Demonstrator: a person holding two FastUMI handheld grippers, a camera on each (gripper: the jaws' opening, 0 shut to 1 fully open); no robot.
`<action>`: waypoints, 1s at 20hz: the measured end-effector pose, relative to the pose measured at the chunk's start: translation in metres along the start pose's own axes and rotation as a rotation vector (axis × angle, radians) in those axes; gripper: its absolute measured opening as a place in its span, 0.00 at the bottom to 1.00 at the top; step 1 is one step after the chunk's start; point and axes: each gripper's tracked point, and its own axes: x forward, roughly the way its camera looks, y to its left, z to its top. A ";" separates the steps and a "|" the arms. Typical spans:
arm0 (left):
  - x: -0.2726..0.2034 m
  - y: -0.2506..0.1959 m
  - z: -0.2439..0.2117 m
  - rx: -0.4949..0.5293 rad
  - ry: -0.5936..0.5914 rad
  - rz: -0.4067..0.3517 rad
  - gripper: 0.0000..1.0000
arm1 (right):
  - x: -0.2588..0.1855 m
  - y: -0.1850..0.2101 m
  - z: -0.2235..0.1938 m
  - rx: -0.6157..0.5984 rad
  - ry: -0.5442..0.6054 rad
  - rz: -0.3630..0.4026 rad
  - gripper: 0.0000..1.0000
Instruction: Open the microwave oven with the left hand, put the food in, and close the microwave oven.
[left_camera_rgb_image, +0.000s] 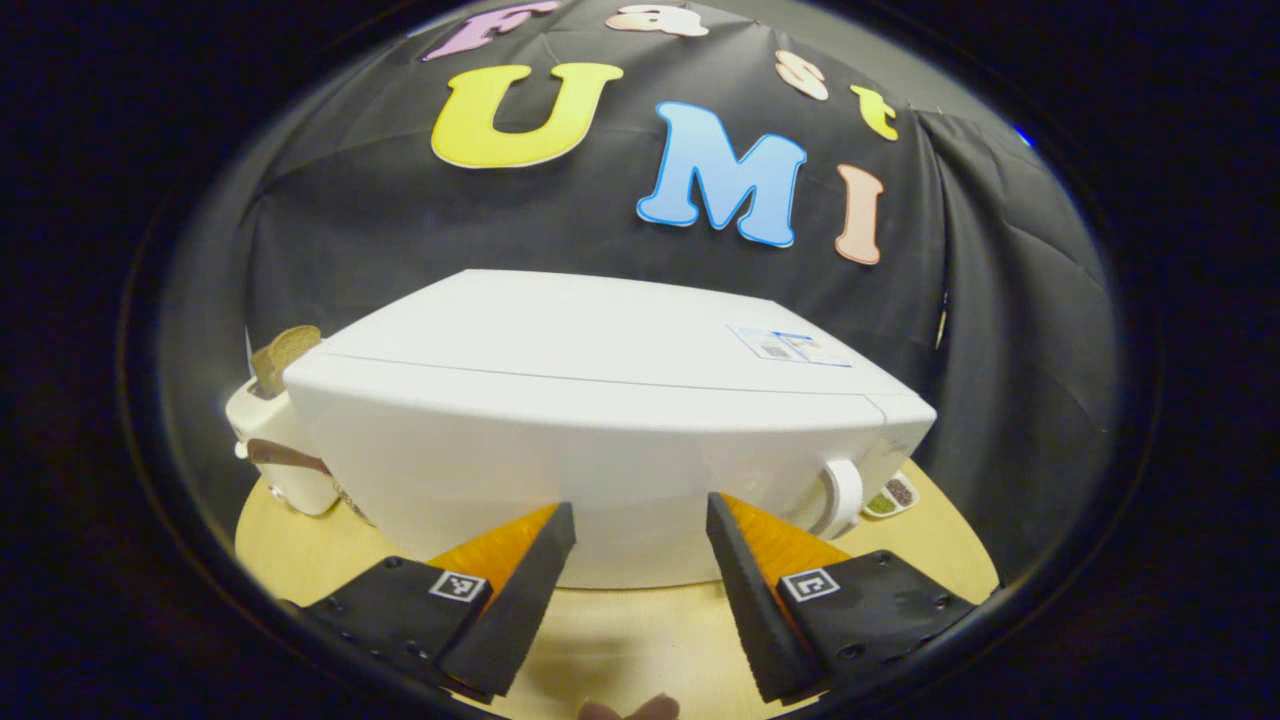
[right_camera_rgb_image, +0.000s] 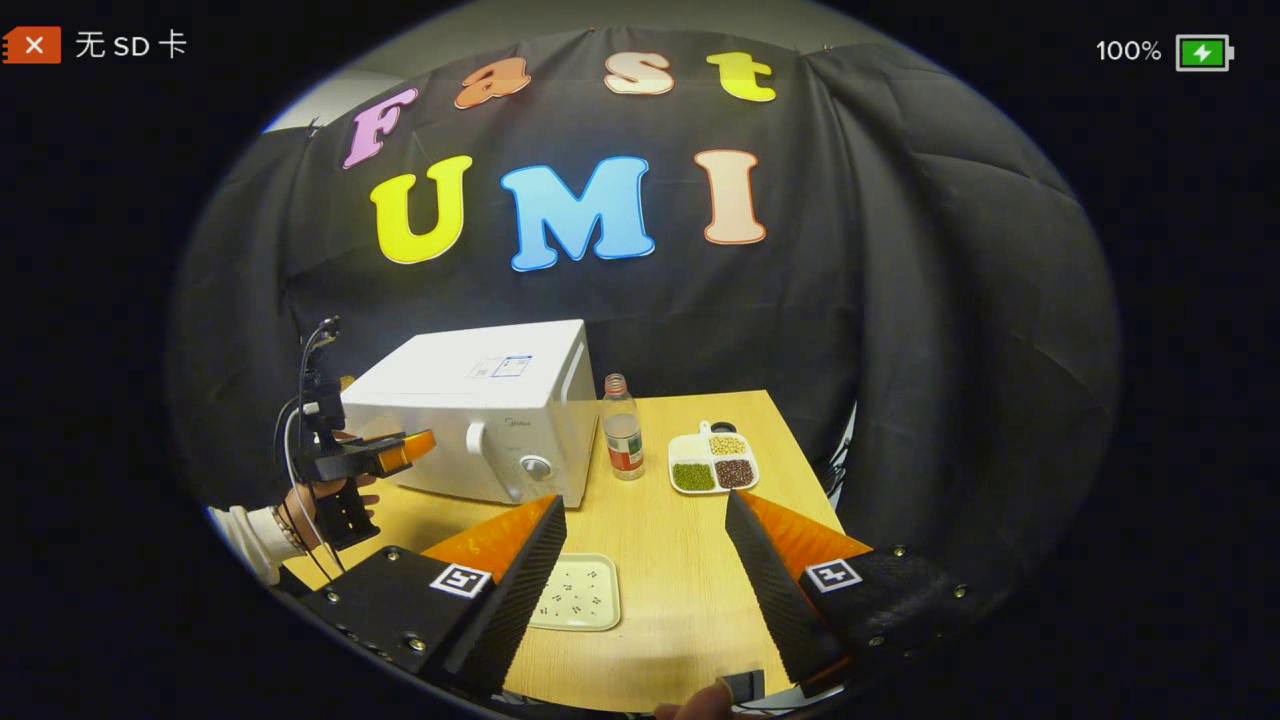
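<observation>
The white microwave (left_camera_rgb_image: 600, 420) stands close in front of my left gripper (left_camera_rgb_image: 640, 520), its door closed and its white handle (left_camera_rgb_image: 843, 497) at the door's right side. That gripper is open, empty, and level with the door's lower middle. In the right gripper view the microwave (right_camera_rgb_image: 480, 400) sits at the table's back left. A hand holds the left gripper (right_camera_rgb_image: 405, 452) there against the door's left part, left of the handle (right_camera_rgb_image: 476, 438). My right gripper (right_camera_rgb_image: 645, 510) hangs open and empty above the table, over a pale green square plate (right_camera_rgb_image: 578, 592) with small dark specks.
A white toaster (left_camera_rgb_image: 275, 450) with a slice of bread stands left of the microwave. Right of it are a clear bottle (right_camera_rgb_image: 623, 430) and a white divided dish (right_camera_rgb_image: 713, 462) of beans. The wooden table (right_camera_rgb_image: 690, 570) ends at black cloth on the right.
</observation>
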 end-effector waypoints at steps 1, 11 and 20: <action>0.005 -0.003 -0.007 -0.017 0.021 -0.009 0.88 | 0.001 0.000 0.001 0.007 -0.002 -0.003 0.98; -0.044 -0.024 -0.005 -0.139 0.043 -0.039 0.92 | -0.001 -0.001 0.015 0.044 -0.039 0.044 0.98; -0.251 -0.105 0.089 -0.077 -0.248 0.026 0.92 | -0.030 -0.006 0.061 0.003 -0.173 0.232 0.98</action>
